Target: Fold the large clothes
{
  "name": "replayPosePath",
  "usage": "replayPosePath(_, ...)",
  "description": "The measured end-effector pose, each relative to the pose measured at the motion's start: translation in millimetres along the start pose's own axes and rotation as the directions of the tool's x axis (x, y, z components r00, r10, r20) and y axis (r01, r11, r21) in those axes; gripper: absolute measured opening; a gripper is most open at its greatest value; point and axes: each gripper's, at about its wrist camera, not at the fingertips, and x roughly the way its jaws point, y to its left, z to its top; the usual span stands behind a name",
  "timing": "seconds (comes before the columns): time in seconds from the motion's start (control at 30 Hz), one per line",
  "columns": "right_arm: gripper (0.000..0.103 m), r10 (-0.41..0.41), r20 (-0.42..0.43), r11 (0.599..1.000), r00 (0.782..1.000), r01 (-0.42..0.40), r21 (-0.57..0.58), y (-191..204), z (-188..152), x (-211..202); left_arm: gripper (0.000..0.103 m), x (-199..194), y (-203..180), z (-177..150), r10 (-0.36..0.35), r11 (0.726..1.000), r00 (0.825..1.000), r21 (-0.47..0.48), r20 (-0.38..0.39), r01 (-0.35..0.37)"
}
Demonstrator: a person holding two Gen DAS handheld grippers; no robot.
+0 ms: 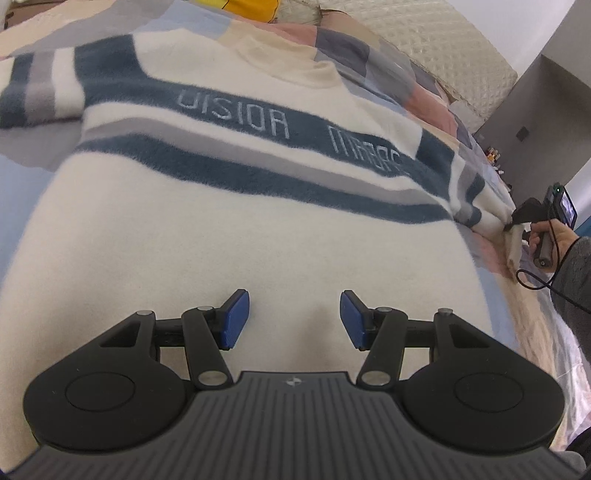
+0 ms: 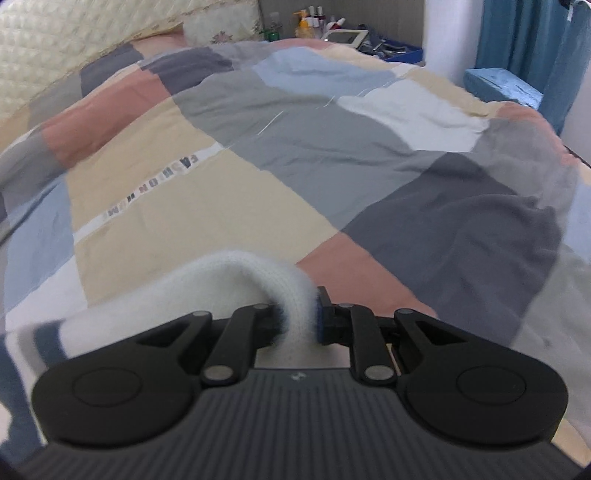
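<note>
A cream sweater (image 1: 236, 229) with dark blue and grey stripes and lettering lies spread flat on the patchwork bedspread (image 1: 373, 55). My left gripper (image 1: 294, 319) hovers open over its lower body, blue pads (image 1: 235, 319) apart with only flat fabric below them. In the right wrist view my right gripper (image 2: 301, 321) is shut on the cream sleeve cuff (image 2: 258, 284), which bulges up between the jaws. In the left wrist view that right gripper (image 1: 517, 230) sits at the far right edge, held by a hand (image 1: 554, 236), gripping the striped sleeve (image 1: 476, 206).
The bedspread (image 2: 295, 155) stretches ahead of the right gripper. A quilted cream headboard (image 2: 55, 44) runs along the back left. Bottles and a blue tray (image 2: 369, 40) stand on a bedside surface. Blue curtains (image 2: 535, 44) hang at the right. A yellow item (image 1: 243, 9) lies beyond the collar.
</note>
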Motion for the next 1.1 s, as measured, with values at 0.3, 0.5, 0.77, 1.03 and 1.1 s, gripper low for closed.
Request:
replayPosePath(0.3, 0.026, 0.026, -0.038, 0.995, 0.999, -0.030, -0.094, 10, 1, -23, 0.061, -5, -4, -3, 0.020, 1.000, 1.000, 0.004, 0.013, -0.020)
replayPosePath(0.5, 0.061, 0.117, -0.055, 0.977, 0.992, -0.124, -0.172, 1, -11, -58, 0.061, -17, -9, -7, 0.012, 1.000, 0.999, 0.010, 0.032, -0.012)
replayPosePath(0.77, 0.061, 0.137, -0.044, 0.935, 0.990, -0.144, -0.323, -18, -67, -92, 0.061, -22, -18, -10, 0.031, 0.999, 0.998, 0.030, 0.050, -0.032)
replayPosePath(1.03, 0.060, 0.131, -0.020, 0.856, 0.991, -0.123, -0.502, -19, -117, -74, 0.061, -26, -20, -14, 0.030, 0.999, 0.998, 0.043, 0.060, -0.032)
replayPosePath(1.1, 0.060, 0.089, 0.006, 0.806, 0.996, -0.068, -0.589, -14, -129, -66, 0.061, -25, -20, -13, 0.038, 0.998, 0.997, 0.046, 0.064, -0.041)
